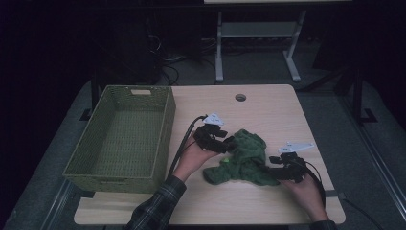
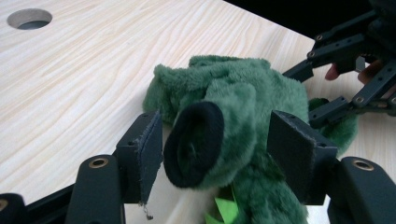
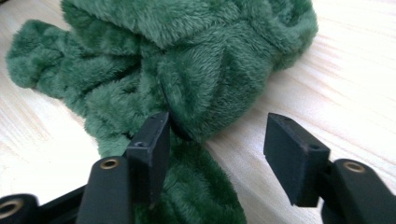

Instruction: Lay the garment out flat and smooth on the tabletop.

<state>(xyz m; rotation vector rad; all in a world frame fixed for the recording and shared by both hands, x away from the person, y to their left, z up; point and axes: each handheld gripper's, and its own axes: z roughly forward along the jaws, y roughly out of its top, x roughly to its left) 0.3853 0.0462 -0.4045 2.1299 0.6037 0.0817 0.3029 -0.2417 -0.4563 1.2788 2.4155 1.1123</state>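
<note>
Green fleece garment (image 2: 243,107), between open left gripper (image 2: 224,149) jaws

So the basket (image 1: 119,139) sits on the table's (image 1: 268,110) left side, with the garment (image 1: 242,160) lying to its right, mid-table. Left gripper (image 1: 229,143) at the garment's left edge, right gripper (image 1: 274,165) at its right. Cable hole (image 1: 240,97) behind them.

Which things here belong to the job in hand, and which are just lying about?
In the job:
- green fleece garment, crumpled on the table
- left gripper, jaws open around a dark-edged cuff
- right gripper, jaws open at the fleece

Lying about:
- green woven basket, untouched, possibly the garment's destination
- round cable hole
- desk frame behind
</note>
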